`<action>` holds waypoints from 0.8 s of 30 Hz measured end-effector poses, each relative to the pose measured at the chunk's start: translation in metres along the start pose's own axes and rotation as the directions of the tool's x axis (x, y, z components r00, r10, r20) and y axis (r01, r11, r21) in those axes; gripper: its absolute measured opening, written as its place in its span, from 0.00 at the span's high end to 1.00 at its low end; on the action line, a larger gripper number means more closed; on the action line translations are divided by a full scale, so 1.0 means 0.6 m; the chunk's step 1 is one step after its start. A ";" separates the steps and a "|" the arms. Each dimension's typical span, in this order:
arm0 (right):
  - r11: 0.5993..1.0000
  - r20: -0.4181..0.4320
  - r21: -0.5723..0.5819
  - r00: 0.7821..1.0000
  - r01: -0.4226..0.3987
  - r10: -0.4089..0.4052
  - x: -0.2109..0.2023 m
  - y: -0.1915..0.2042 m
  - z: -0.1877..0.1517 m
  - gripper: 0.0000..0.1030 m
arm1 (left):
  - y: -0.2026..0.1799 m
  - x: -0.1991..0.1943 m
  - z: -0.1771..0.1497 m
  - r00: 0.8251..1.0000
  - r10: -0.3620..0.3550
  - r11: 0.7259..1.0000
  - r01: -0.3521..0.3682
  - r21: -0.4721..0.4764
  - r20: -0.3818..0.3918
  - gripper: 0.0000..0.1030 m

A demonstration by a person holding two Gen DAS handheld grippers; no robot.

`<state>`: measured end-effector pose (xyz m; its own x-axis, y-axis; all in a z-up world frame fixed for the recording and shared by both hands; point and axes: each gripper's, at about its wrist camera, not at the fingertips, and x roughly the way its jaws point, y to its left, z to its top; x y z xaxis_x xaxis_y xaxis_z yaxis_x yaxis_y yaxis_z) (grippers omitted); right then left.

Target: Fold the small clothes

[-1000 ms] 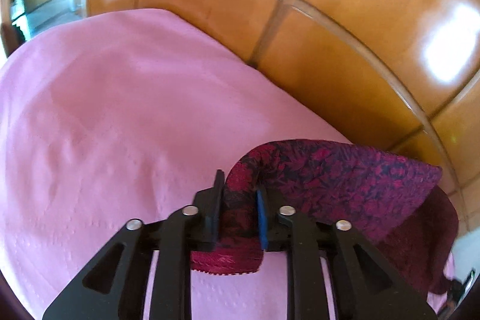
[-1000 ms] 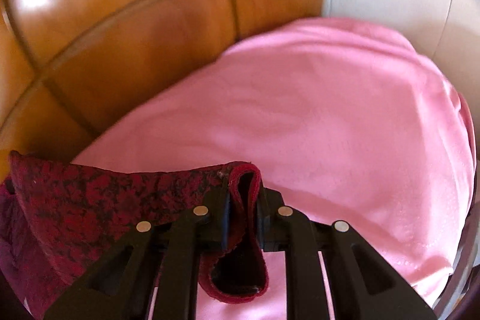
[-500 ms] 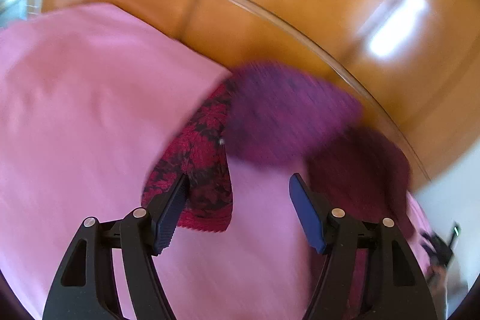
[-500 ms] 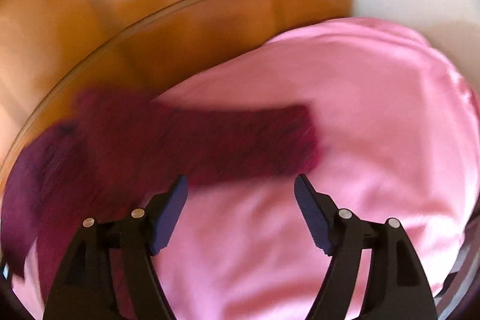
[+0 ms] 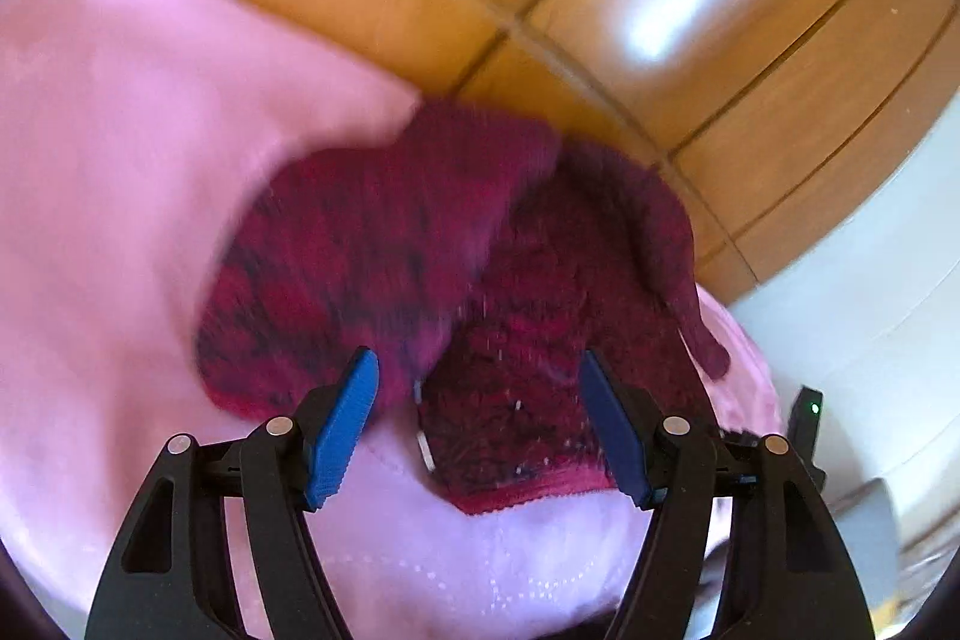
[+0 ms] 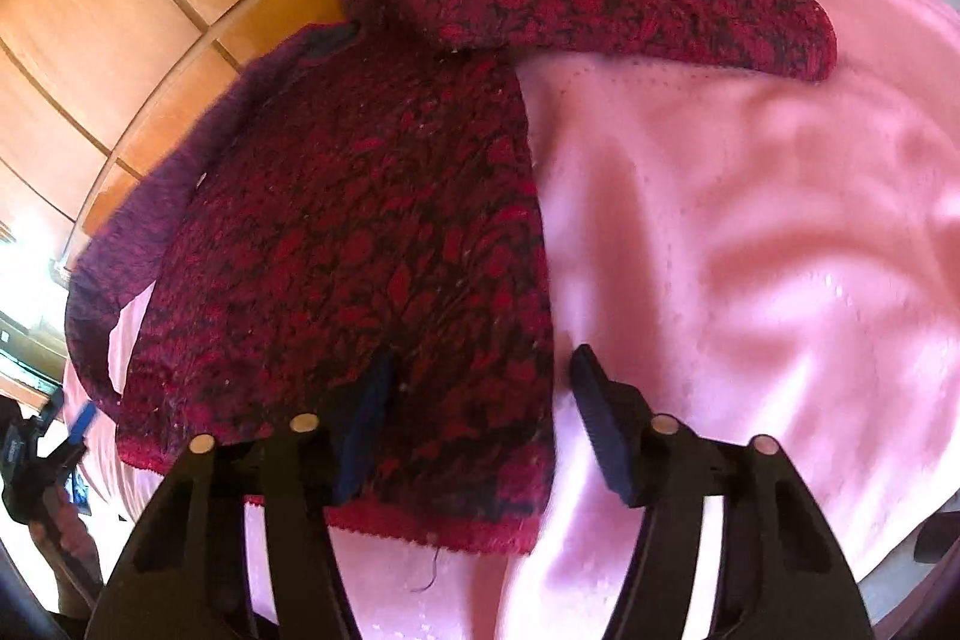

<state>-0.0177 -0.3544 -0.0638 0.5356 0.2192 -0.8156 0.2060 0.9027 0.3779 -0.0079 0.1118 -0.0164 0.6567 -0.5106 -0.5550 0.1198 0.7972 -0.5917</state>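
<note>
A small dark red and black patterned knit sweater (image 6: pixel 372 220) lies flat on a pink cloth (image 6: pixel 750 250), with one sleeve (image 6: pixel 660 10) stretched out to the right. In the left wrist view the sweater (image 5: pixel 420 250) is blurred, with a sleeve folded over its body. My right gripper (image 6: pixel 477 418) is open and empty above the sweater's lower right hem. My left gripper (image 5: pixel 480 424) is open and empty over the sweater's hem. The other gripper also shows in the right wrist view at the far left edge (image 6: pixel 36 454).
Shiny wooden panels (image 5: pixel 600 10) rise behind the pink cloth (image 5: pixel 120 160). A white wall (image 5: pixel 870 280) is at the right in the left wrist view. The cloth's front edge drops off near the grippers.
Both grippers were shut on the sweater a second ago. They opened and let it go, and it now lies spread on the pink cloth. Both grippers have pulled back.
</note>
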 end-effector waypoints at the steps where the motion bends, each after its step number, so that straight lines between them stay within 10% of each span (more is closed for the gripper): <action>1: 1.000 0.005 -0.008 1.000 0.001 -0.001 -0.005 0.004 -0.004 0.48 | -0.003 -0.011 0.004 1.000 0.013 1.000 -0.013 0.008 0.020 0.34; 5: 0.998 0.006 -0.051 1.000 0.029 -0.029 0.005 0.018 -0.004 0.58 | -0.046 -0.011 0.005 0.998 0.059 0.991 -0.060 0.123 0.014 0.34; 10: 0.998 0.009 -0.055 0.999 0.031 -0.031 0.011 0.020 -0.006 0.58 | -0.082 0.060 -0.039 0.979 0.083 0.956 -0.026 0.292 -0.184 0.34; 19: 0.997 0.017 -0.065 0.999 0.042 -0.041 0.020 0.024 -0.005 0.60 | 0.000 0.121 -0.026 0.967 0.005 0.999 0.004 0.034 -0.253 0.30; 21: 0.996 0.019 -0.069 0.999 0.052 -0.051 0.019 0.028 -0.004 0.64 | 0.001 0.140 -0.023 0.963 -0.005 0.999 0.017 0.041 -0.271 0.38; 24: 0.993 0.025 -0.093 0.997 0.072 -0.070 0.011 0.039 0.000 0.70 | 0.007 0.176 -0.017 0.958 0.012 1.000 -0.003 0.030 -0.285 0.79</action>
<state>-0.0094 -0.3322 -0.0603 0.5402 0.1463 -0.8287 0.1668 0.9466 0.2759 0.0545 0.0578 -0.0834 0.4185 -0.5719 -0.7056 0.1399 0.8082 -0.5721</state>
